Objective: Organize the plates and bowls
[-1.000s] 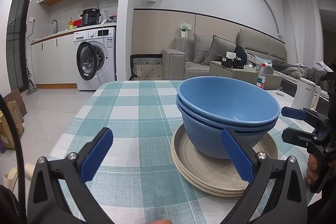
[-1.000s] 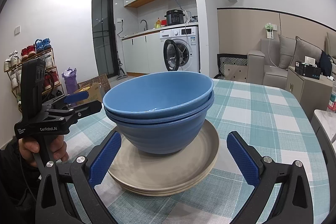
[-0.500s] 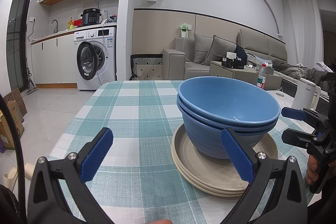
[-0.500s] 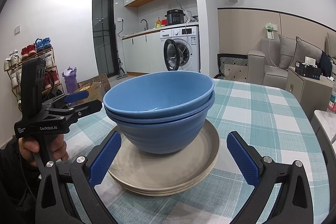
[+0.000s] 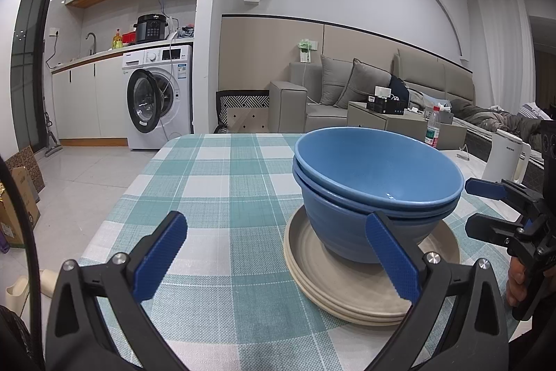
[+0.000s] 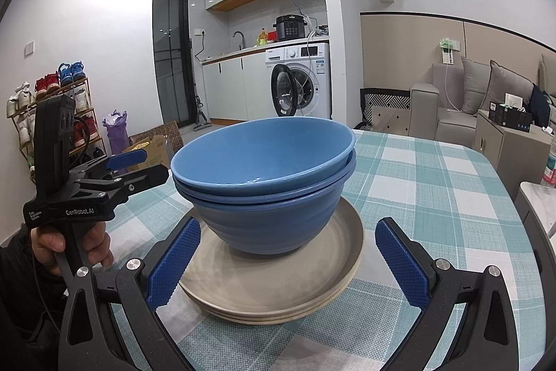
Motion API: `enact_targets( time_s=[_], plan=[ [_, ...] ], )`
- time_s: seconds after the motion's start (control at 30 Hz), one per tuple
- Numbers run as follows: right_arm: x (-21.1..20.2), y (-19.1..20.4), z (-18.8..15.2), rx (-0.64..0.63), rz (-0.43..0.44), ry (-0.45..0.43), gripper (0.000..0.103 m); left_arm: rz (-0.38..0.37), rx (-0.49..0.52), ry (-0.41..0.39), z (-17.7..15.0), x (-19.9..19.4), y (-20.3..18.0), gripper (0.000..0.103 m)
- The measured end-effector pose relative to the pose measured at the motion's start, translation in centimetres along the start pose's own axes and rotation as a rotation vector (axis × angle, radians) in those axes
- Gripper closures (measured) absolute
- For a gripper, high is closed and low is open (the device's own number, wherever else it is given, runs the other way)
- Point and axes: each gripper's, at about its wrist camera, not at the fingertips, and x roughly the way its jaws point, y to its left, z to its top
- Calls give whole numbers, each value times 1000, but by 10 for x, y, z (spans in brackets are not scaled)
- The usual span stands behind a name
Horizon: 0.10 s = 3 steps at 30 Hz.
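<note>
Nested blue bowls (image 5: 375,183) stand on a stack of beige plates (image 5: 351,287) on the checked tablecloth. They also show in the right wrist view, bowls (image 6: 267,169) on plates (image 6: 278,280). My left gripper (image 5: 276,261) is open and empty, just short of the stack, its right finger in front of the bowls. My right gripper (image 6: 286,259) is open and empty, its fingers either side of the plates' near rim. Each gripper shows in the other's view, the right one (image 5: 486,207) and the left one (image 6: 135,167).
The table (image 5: 222,183) has a teal and white checked cloth. A white kettle (image 5: 507,159) stands at its far right side. Beyond are a washing machine (image 5: 160,96), a sofa (image 5: 347,96), a low side table (image 6: 504,134) and a shoe rack (image 6: 52,106).
</note>
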Motion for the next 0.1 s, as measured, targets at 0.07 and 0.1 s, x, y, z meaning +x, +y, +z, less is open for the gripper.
enact_targets(
  time_s=[0.07, 0.1],
  plan=[
    [0, 0, 0, 0, 0, 0, 0, -1, 1, 0, 0, 0, 0, 0],
    [0, 0, 0, -1, 0, 1, 0, -2, 2, 0, 0, 0, 0, 0]
  ],
)
